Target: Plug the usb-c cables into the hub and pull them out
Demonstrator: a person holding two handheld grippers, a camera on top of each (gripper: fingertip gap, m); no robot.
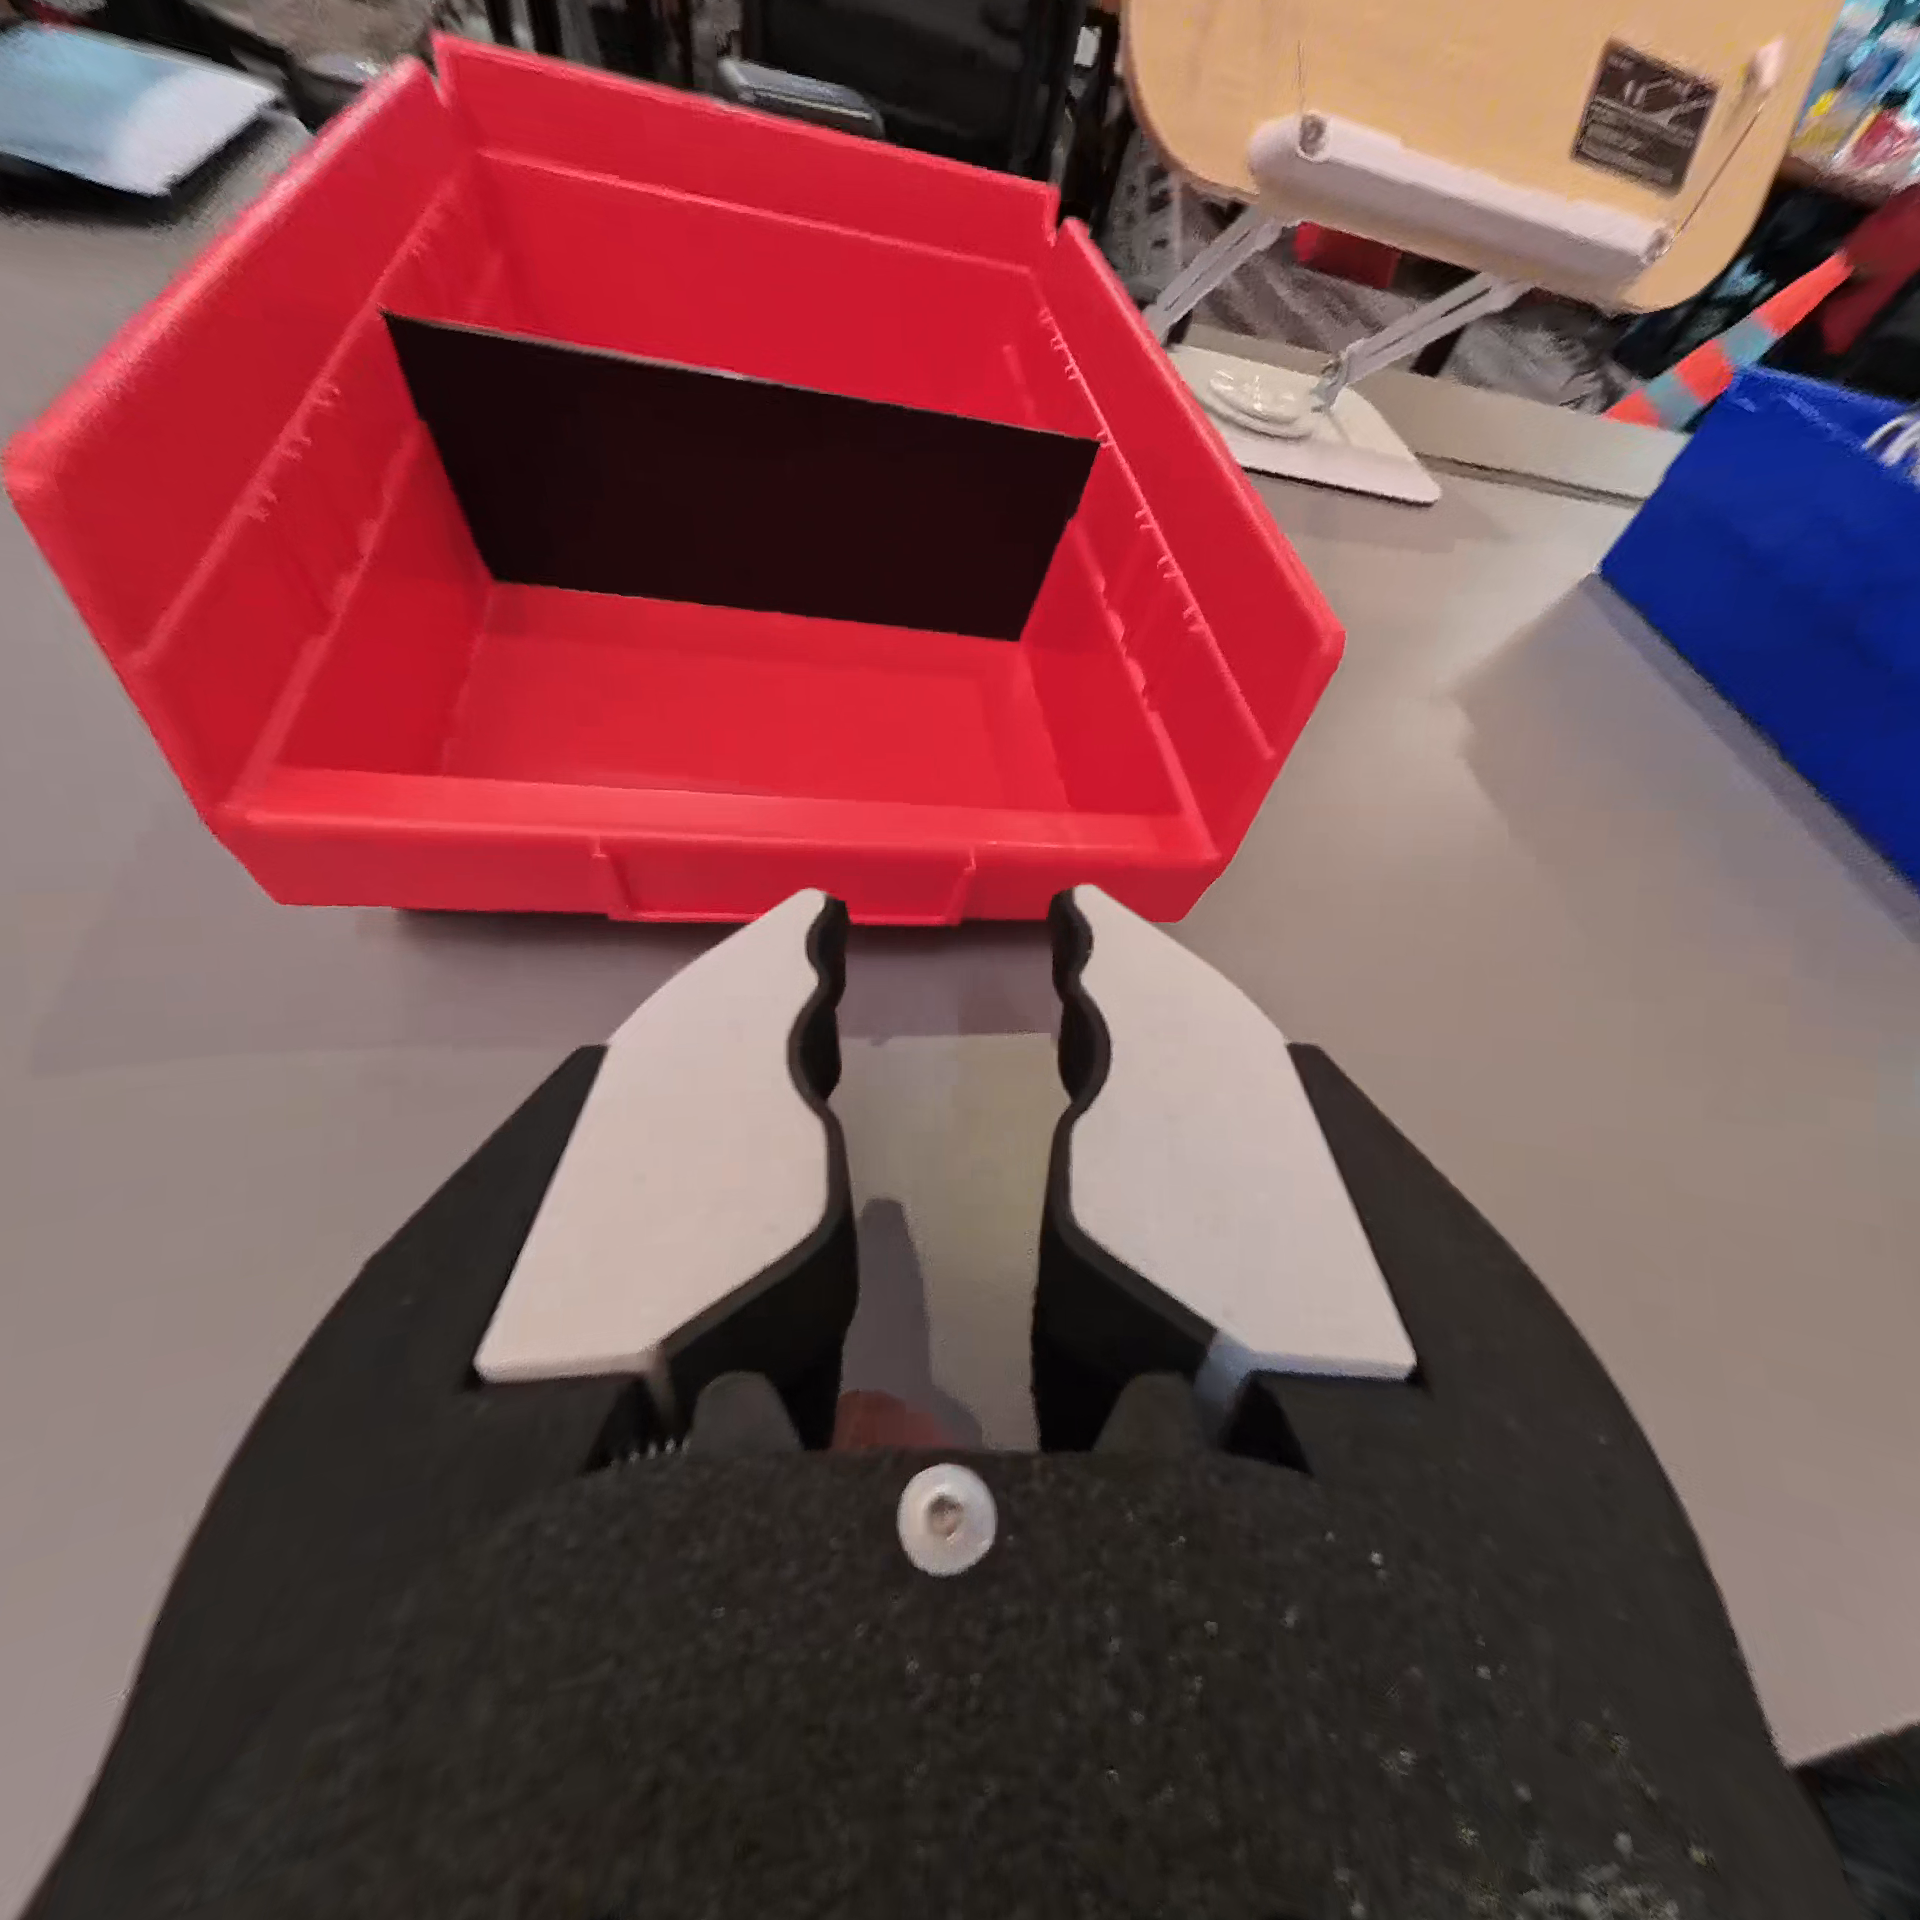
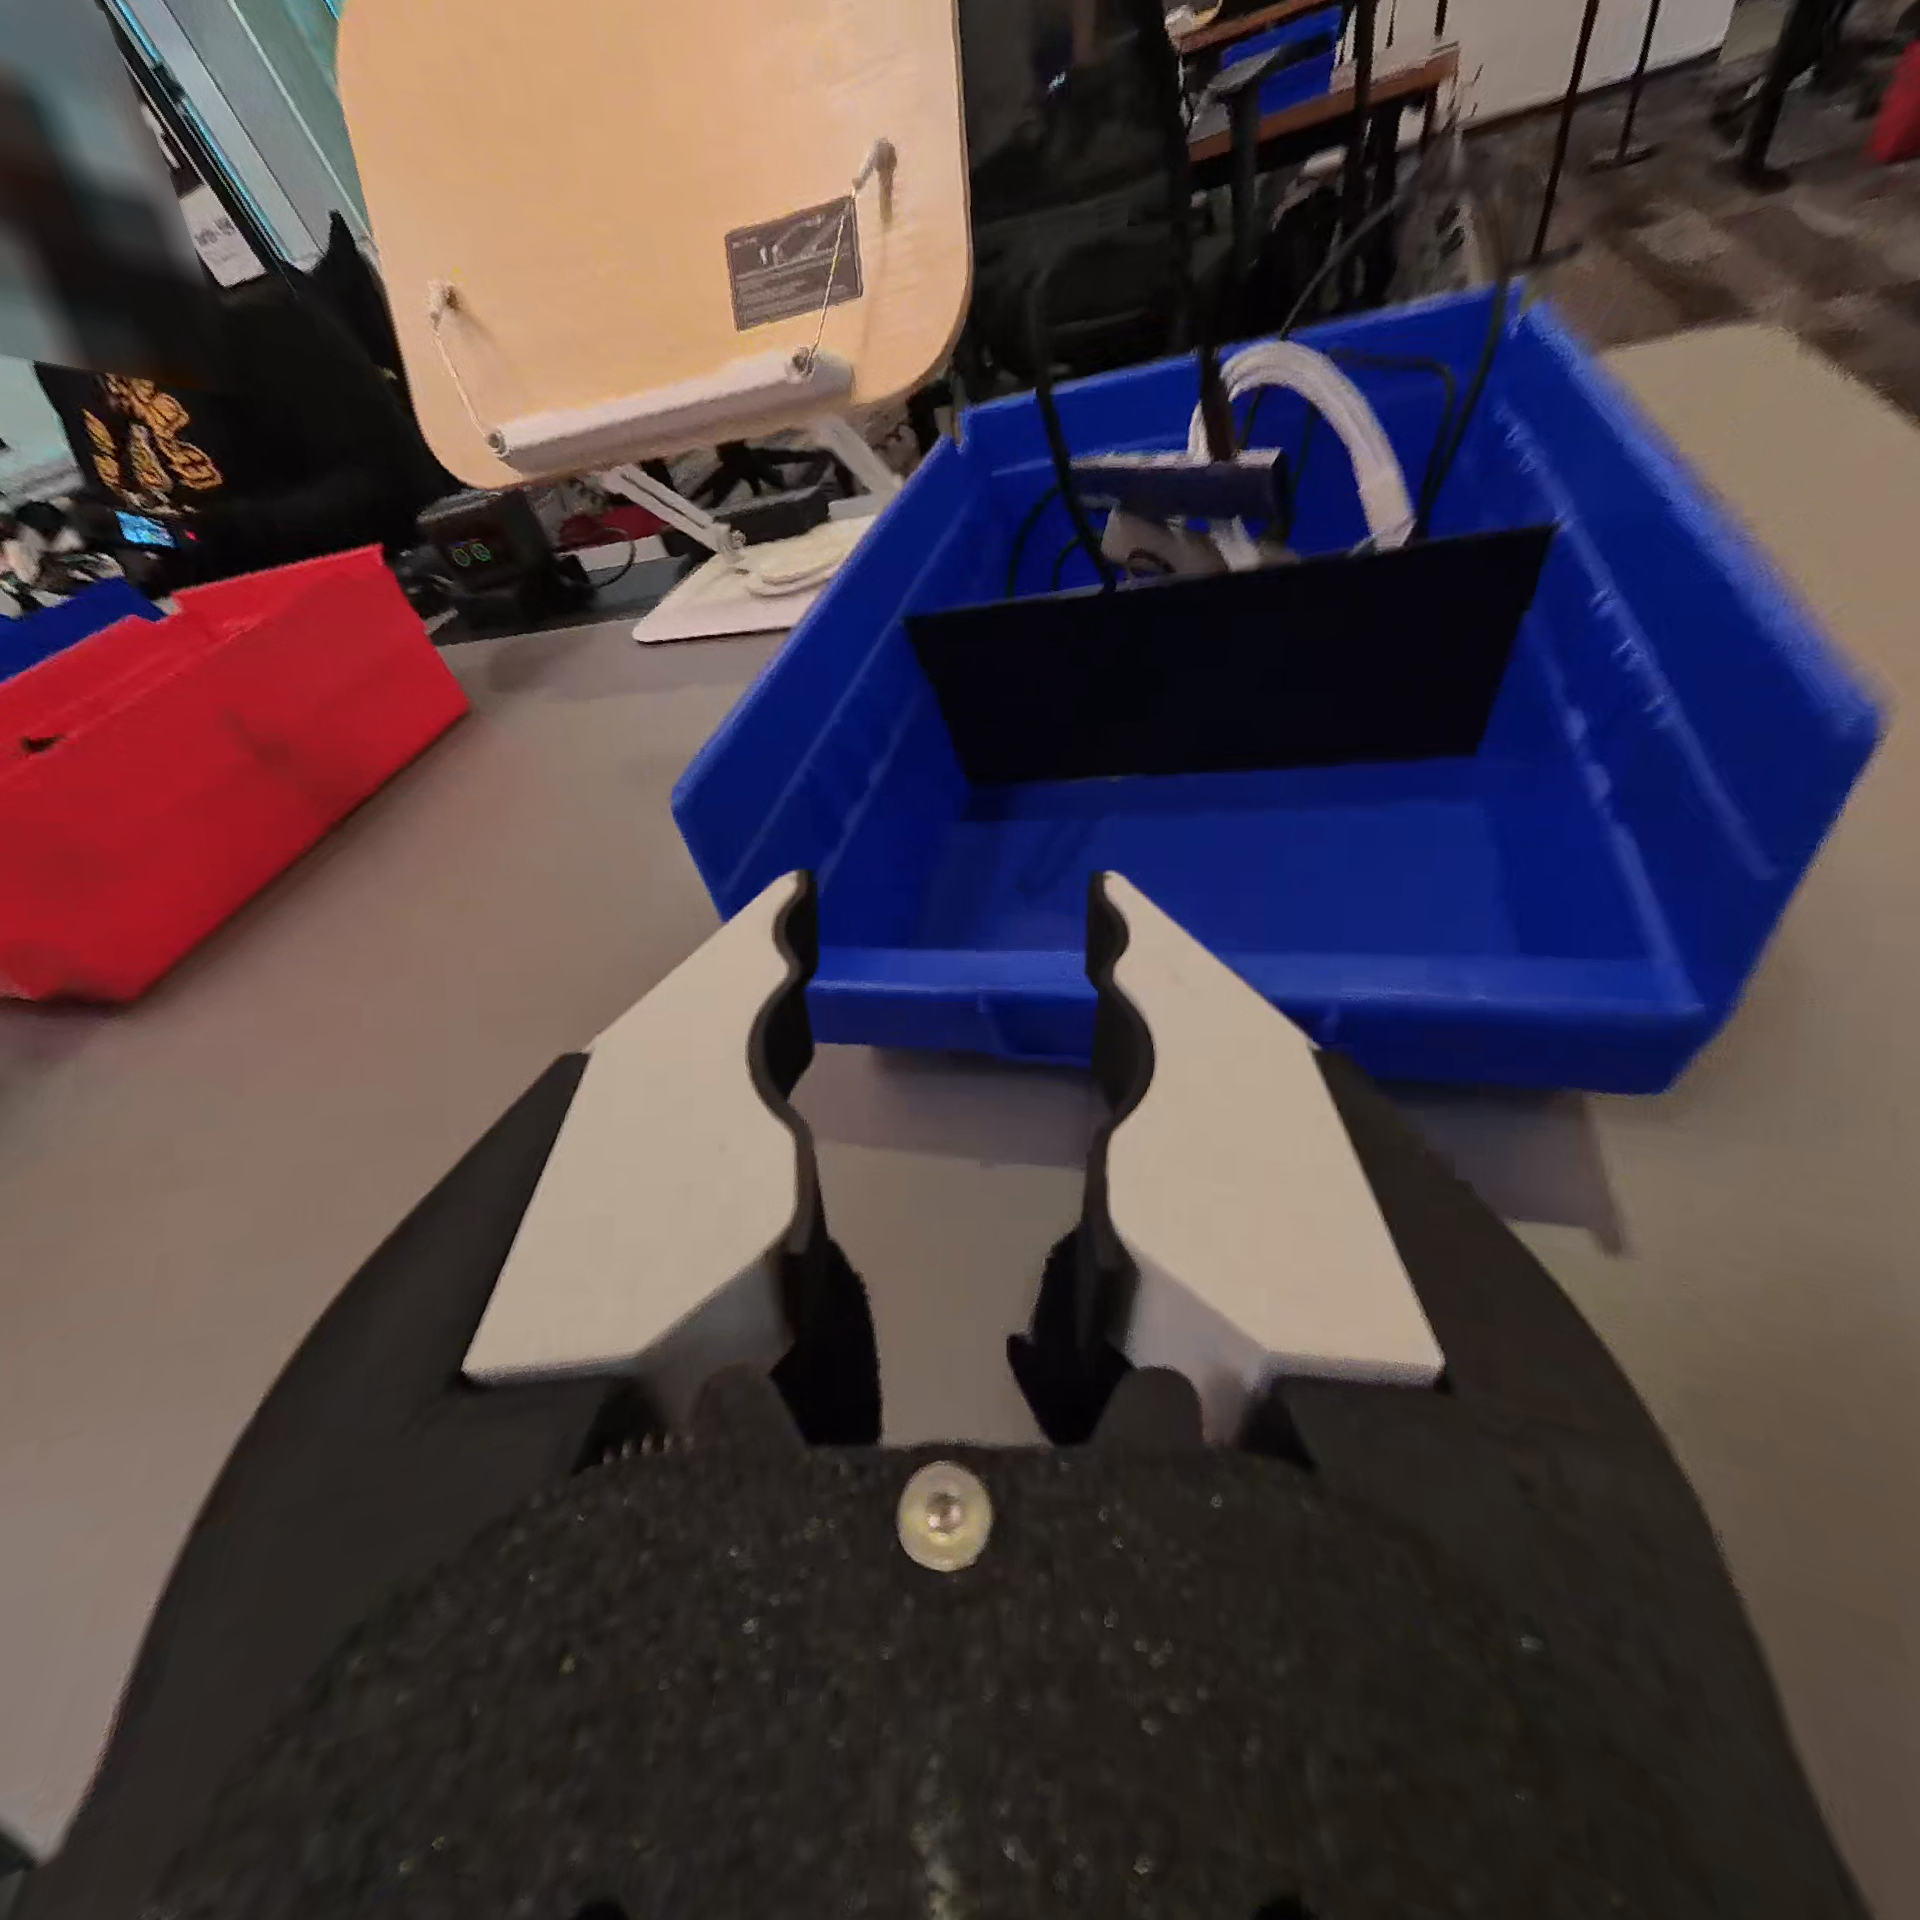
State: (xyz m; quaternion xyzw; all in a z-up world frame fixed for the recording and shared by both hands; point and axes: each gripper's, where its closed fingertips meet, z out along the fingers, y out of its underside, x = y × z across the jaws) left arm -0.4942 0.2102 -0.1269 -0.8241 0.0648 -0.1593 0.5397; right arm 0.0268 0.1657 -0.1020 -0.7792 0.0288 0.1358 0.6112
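My left gripper [image 1: 948, 914] is open and empty, just in front of a red bin [image 1: 727, 831] with a black divider [image 1: 748, 499]; both of its compartments that show hold nothing. My right gripper [image 2: 951, 894] is open and empty at the near wall of a blue bin [image 2: 1299, 997]. Behind the blue bin's black divider [image 2: 1226, 675], the back compartment holds a white cable bundle [image 2: 1340, 416], thin black cables [image 2: 1070, 488] and a blurred flat blue-and-white item [image 2: 1184, 483]. I cannot pick out the hub among them.
Both bins stand on a grey table [image 1: 1455, 935]. The blue bin shows at the right edge of the left wrist view [image 1: 1787, 582], the red bin at the left of the right wrist view [image 2: 208, 769]. A tan board on a white stand [image 2: 665, 229] rises behind them. About 55 centimeters separates my left fingertips from my right.
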